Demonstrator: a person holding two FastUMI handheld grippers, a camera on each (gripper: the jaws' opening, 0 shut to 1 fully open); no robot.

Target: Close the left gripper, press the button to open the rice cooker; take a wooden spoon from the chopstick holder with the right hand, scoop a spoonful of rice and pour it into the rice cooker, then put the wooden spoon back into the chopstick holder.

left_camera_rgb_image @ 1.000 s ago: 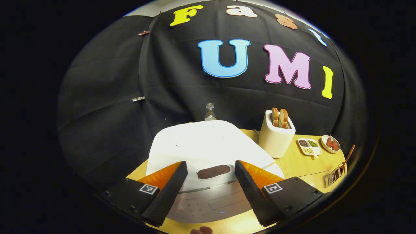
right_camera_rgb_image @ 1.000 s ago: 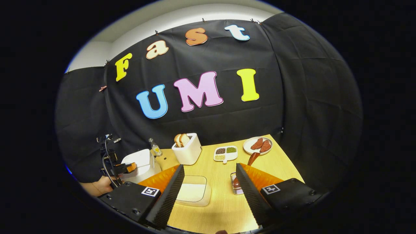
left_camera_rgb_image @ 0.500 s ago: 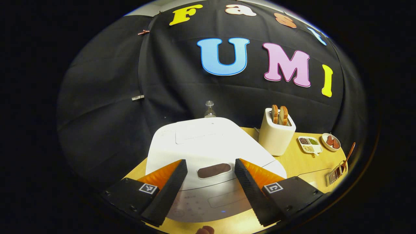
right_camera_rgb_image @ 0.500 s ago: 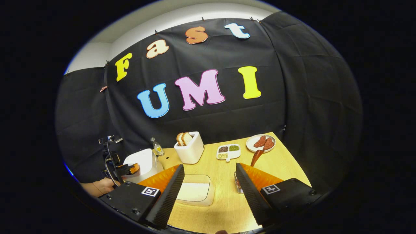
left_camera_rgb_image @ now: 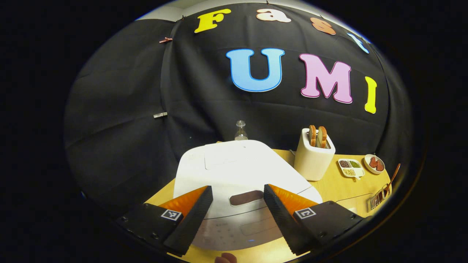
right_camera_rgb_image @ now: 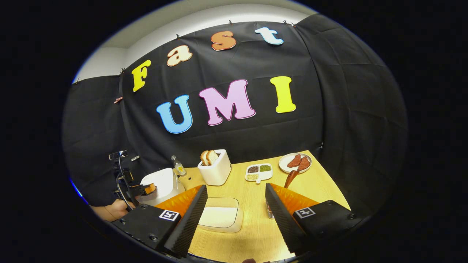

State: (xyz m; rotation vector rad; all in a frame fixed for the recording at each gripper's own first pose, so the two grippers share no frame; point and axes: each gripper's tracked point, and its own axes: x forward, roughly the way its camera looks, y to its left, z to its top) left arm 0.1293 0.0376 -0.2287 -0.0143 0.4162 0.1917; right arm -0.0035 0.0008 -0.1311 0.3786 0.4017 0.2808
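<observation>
The white rice cooker (left_camera_rgb_image: 234,168) stands with its lid down just ahead of my left gripper (left_camera_rgb_image: 237,188), which is open. The dark oblong button (left_camera_rgb_image: 246,197) lies between and slightly beyond the fingertips, untouched. At the far right the wooden spoon (left_camera_rgb_image: 393,177) leans in the wire chopstick holder (left_camera_rgb_image: 378,197). My right gripper (right_camera_rgb_image: 236,186) is open and empty above the table. A white tray of rice (right_camera_rgb_image: 221,217) lies beyond its left finger. The chopstick holder (right_camera_rgb_image: 270,212) is partly hidden behind its right finger, with the spoon (right_camera_rgb_image: 291,178) rising out of it.
A white toaster with bread (right_camera_rgb_image: 215,168), a divided dish of beans (right_camera_rgb_image: 259,172), a plate of red pieces (right_camera_rgb_image: 295,162) and a small bottle (right_camera_rgb_image: 178,166) stand toward the back of the wooden table (right_camera_rgb_image: 252,233). A hand (right_camera_rgb_image: 111,210) holds the other gripper by the cooker (right_camera_rgb_image: 161,184).
Both grippers stay open and have only drifted a little. In the left gripper view the cooker has slid slightly right and down. The holder sits more behind the right finger.
</observation>
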